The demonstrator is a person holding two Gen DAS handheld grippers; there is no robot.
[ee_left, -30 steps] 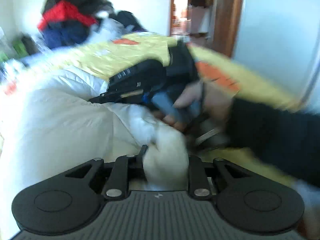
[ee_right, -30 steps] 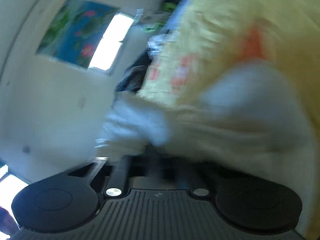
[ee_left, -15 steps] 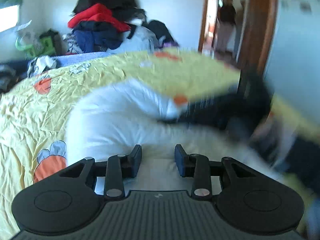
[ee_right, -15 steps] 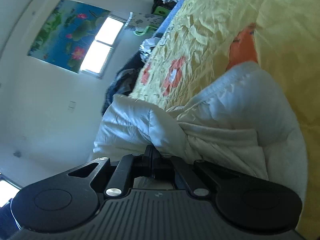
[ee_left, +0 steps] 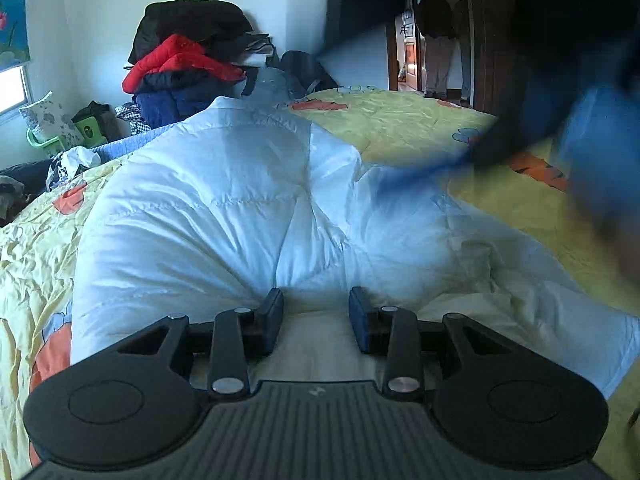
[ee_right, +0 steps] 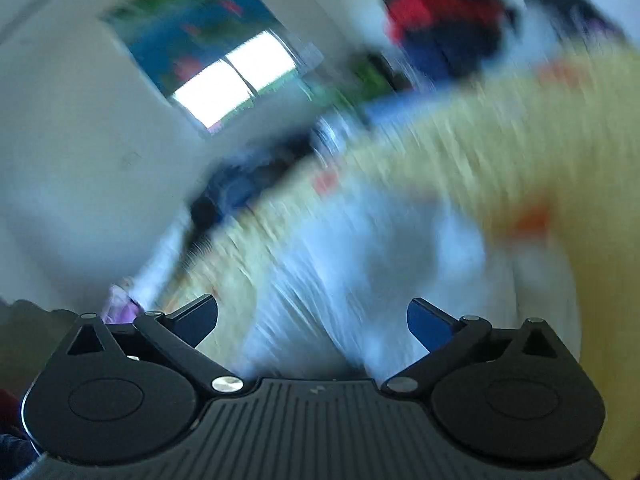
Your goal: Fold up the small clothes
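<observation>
Where the left gripper pinched a bunch of white fabric a second ago, its jaws now stand partly apart with nothing pinched between them; the opening matches the frame half a second ago. Its fingers sit low over the near edge of the white padded jacket, and whether the pads touch the fabric cannot be told. The jacket lies on the yellow bedcover, bulging high on the left and trailing a flatter, creased part toward the right. Behind it, against the wall, stands a pile of clothes in black, red and dark blue. A doorway at the upper right shows two people standing beyond it. A dark and blue blur crosses the right side of the left wrist view, where the other hand and tool appeared earlier; its shape cannot be made out.

The right gripper was clamped on a fold of the jacket half a second ago. Its jaws have just been opening and now stand wide apart, gripping nothing. The right wrist view is heavily smeared: the jacket shows only as a pale patch beyond the fingers, clear of them, with the bedcover around it and a window at the upper left.
</observation>
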